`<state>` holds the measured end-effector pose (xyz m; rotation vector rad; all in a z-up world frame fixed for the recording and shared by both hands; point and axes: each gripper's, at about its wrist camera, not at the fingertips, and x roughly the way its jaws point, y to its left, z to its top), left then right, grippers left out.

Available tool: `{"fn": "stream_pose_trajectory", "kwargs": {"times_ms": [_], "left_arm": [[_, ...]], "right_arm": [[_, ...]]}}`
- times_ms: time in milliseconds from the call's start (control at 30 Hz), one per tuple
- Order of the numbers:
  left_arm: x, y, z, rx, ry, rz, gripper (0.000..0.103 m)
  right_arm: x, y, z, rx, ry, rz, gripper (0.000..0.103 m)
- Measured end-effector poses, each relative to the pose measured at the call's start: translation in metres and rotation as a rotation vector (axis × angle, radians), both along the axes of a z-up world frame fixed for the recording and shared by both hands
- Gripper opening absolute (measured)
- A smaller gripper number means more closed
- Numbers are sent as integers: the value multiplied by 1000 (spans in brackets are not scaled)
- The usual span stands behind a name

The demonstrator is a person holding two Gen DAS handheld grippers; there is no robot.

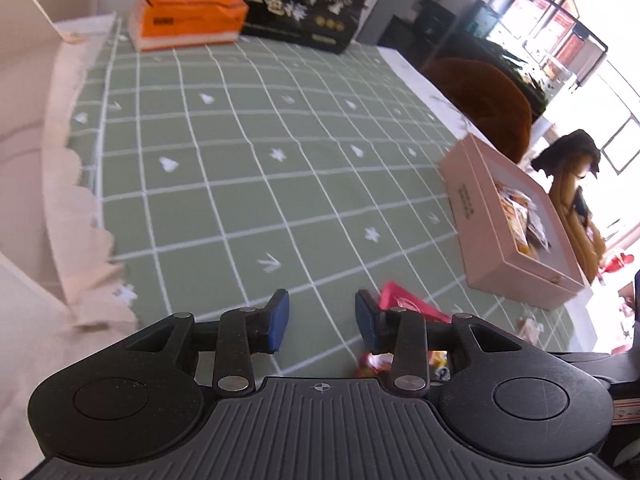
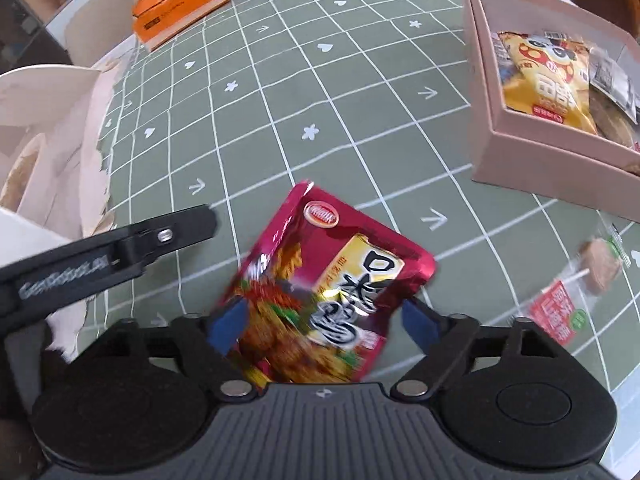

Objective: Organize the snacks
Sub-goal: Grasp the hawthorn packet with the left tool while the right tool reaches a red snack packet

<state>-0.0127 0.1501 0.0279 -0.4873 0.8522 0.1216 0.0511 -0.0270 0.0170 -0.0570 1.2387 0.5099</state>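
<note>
Green grid tablecloth (image 1: 256,168) over table; brown chair back (image 1: 480,96) beside it; bright windows (image 1: 560,20) beyond.

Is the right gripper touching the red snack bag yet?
Cannot tell. In the right wrist view the red snack bag lies between the right gripper fingers, but blur hides contact.

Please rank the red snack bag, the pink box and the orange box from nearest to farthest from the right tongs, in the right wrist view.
1. Red snack bag: between the right tongs.
2. Pink box: ahead, right.
3. Orange box: far end, left.
</note>
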Motion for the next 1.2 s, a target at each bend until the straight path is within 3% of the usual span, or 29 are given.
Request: {"fn": "stream_pose_trajectory", "kwargs": {"times_ms": [100,267,333,400,467,600,733,800,967,1033,1200], "left_arm": [[-1,3,2,23,-5,11,41],[-2,4,-1,1,10,4,41],[-3,2,-1,-10,12,-8,41],[-6,-2,-3,-25,5,-26,41],[-6,-7,-5,-51,0,-48,41],[-2,-26,-12,-82,10,-123,41],[3,-50,-13,-79,18,-212,41],[5,-61,-12,-76,21,-246,41],[7,-87,-8,-63,19,-324,41],[8,-97,-5,-61,14,-361,41],[26,-134,4,-17,0,-494,41]], "right_arm": [[3,14,-5,-25,-16,-17,103],[-2,28,-10,-131,-95,19,103],[-6,28,-9,-147,-113,64,96],[-11,23,-3,-144,-117,112,76],[-16,11,3,-138,-103,157,69],[-27,-18,5,-140,-55,181,65],[-37,-50,10,-132,-47,143,58],[-41,-67,15,-120,-58,111,48],[-41,-112,18,-124,-79,-7,43],[-40,-125,15,-146,-88,-57,34],[-40,-164,11,-217,-153,-155,33]]}}
